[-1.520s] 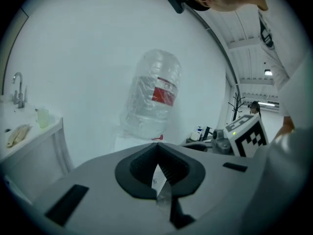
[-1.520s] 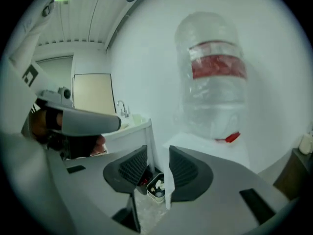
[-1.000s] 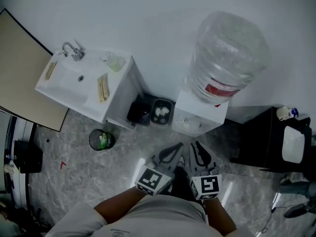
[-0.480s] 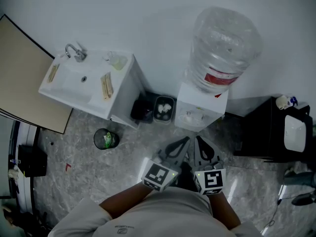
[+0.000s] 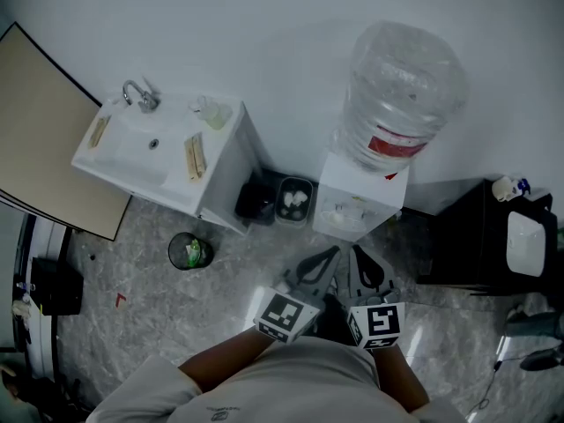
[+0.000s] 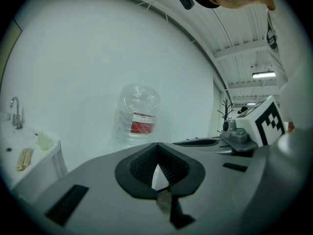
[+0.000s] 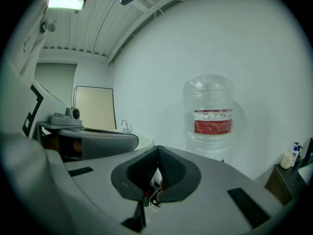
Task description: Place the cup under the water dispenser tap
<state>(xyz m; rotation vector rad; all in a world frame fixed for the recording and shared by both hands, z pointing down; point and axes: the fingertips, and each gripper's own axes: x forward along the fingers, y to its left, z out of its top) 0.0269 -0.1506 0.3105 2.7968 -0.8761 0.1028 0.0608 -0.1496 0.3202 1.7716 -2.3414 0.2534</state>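
On the far right corner of the white sink [image 5: 132,161] stands the cup [image 5: 215,113] — small, pale green, see-through — well apart from the water dispenser [image 5: 361,205] under its clear bottle [image 5: 401,86], which the left tongs [image 5: 331,252] and right tongs [image 5: 354,252] face, both pressed together and empty.

Grey left hand-held gripper [image 5: 333,251] and right hand-held gripper [image 5: 356,250], white short-sleeved shirt [image 5: 282,388].

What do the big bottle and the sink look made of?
Bottle: probably clear plastic; its walls are see-through, ribbed and faintly glossy. Sink: glossy white ceramic or something similar; the basin is smooth, bright and moulded.
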